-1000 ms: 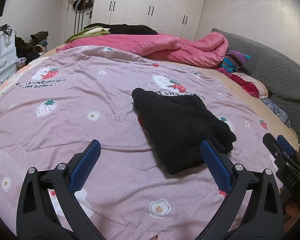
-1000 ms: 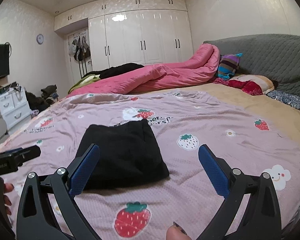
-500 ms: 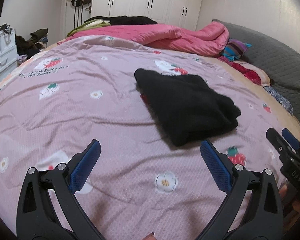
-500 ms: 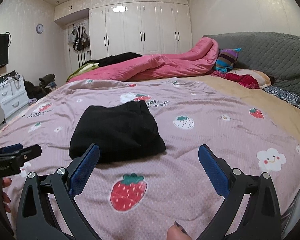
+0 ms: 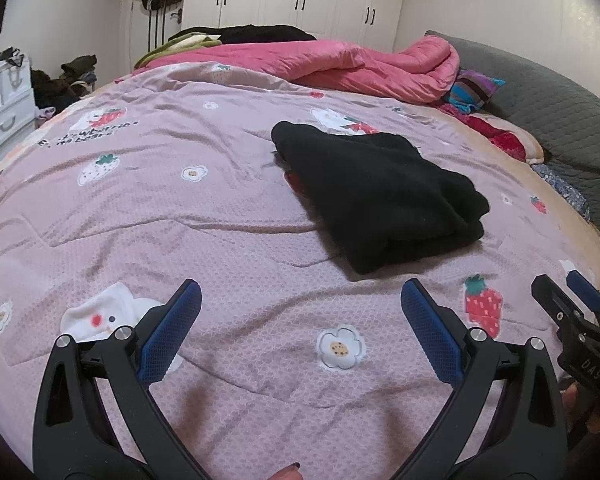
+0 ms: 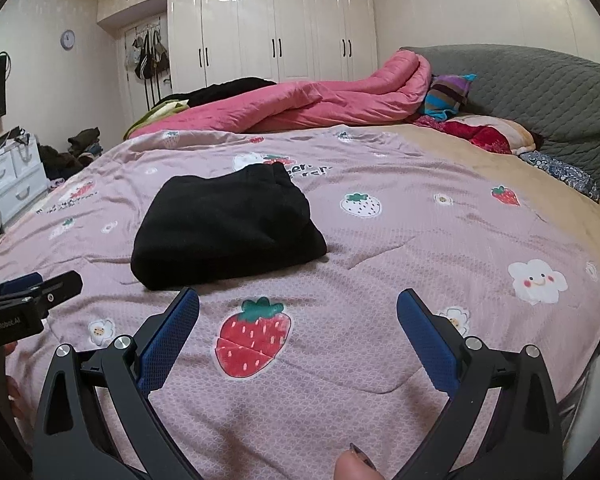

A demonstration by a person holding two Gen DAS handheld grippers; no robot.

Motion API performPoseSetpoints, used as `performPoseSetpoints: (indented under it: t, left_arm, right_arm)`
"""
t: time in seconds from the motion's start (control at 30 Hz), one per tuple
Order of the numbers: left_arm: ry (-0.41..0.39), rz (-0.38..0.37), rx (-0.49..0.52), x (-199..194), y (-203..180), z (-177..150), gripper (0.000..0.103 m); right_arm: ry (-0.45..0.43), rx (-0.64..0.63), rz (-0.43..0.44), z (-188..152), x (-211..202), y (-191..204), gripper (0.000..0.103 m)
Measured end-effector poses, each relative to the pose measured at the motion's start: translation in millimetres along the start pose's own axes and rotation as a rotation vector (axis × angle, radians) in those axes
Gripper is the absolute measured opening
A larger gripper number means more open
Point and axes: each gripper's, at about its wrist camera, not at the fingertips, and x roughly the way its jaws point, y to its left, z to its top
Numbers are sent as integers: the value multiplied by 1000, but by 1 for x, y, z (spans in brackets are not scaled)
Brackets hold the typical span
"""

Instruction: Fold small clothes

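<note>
A black garment (image 5: 380, 196) lies folded in a compact rectangle on the pink strawberry-print bedspread (image 5: 180, 208); it also shows in the right wrist view (image 6: 228, 226). My left gripper (image 5: 300, 300) is open and empty, held above the bedspread short of the garment. My right gripper (image 6: 298, 308) is open and empty, also back from the garment's near edge. The right gripper's tip shows at the right edge of the left view (image 5: 568, 300), and the left gripper's tip shows at the left edge of the right view (image 6: 32, 292).
A rumpled pink duvet (image 6: 320, 100) lies across the far side of the bed. A grey padded headboard (image 6: 540, 92) and pillows (image 6: 480, 134) are at the right. White wardrobes (image 6: 280, 36) line the back wall. A white drawer unit (image 6: 12, 176) stands at the left.
Both grippers have drawn back toward the near edge of the bed, so the folded garment sits farther from them. Both stay open.
</note>
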Motion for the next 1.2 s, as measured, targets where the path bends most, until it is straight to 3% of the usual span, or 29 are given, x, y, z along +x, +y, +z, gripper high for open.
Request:
performPoseSetpoints:
  t: [1.2]
  left_arm:
    - [17,42,9,0,5,1,94]
  right_arm:
    - [14,6,-10,0,6,-5,99]
